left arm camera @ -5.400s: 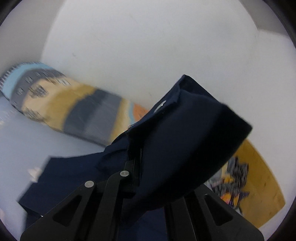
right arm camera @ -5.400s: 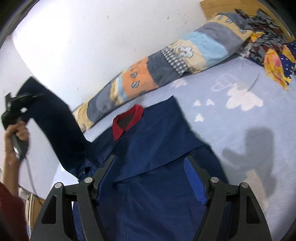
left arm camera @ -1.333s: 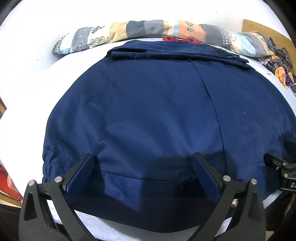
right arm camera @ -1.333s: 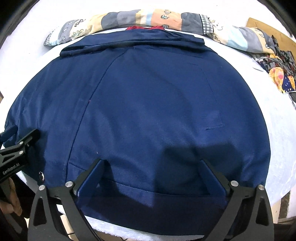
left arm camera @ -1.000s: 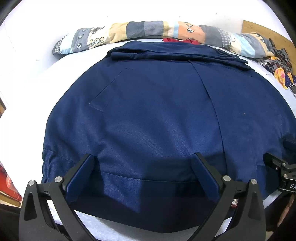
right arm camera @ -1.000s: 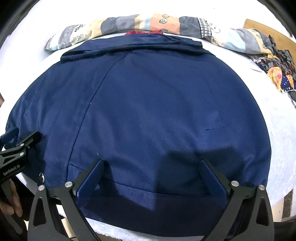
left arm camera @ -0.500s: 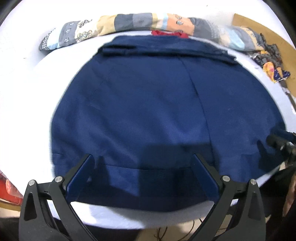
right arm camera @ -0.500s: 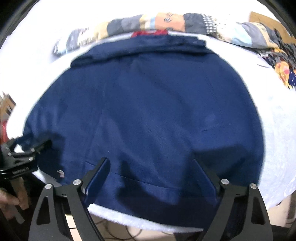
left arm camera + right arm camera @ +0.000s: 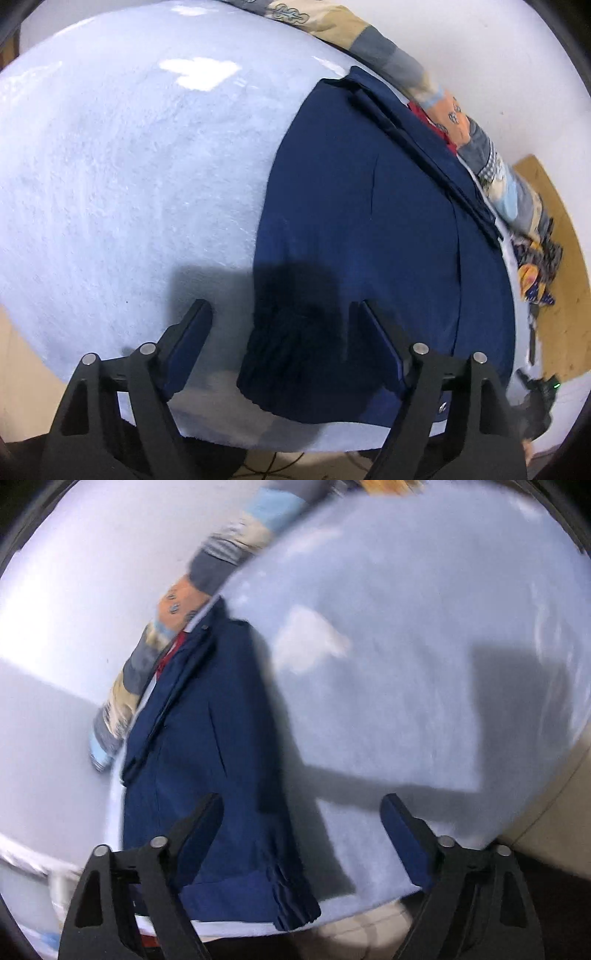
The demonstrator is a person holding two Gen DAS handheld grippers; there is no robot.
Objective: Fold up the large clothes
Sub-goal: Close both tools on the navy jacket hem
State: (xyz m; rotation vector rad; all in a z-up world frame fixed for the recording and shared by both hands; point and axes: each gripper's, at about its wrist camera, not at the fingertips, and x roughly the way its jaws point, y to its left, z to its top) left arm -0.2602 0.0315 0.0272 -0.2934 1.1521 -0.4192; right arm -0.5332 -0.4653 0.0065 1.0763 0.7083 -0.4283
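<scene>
Navy jacket (image 9: pixel 369 221) lies flat on the pale blue bed (image 9: pixel 129 166), hem along the near edge, collar against the patchwork bolster (image 9: pixel 491 166) at the far edge. You have each tool at one hem corner: your left gripper (image 9: pixel 280 325) straddles the left corner, your right gripper (image 9: pixel 303 812) the right one, probably to lift the hem toward the collar. Both sets of jaws have just been narrowing but stand spread, cloth between them, pads not pressing it. Your right view is smeared by motion, so seams and collar there are vague. Sleeves are tucked out of sight.
</scene>
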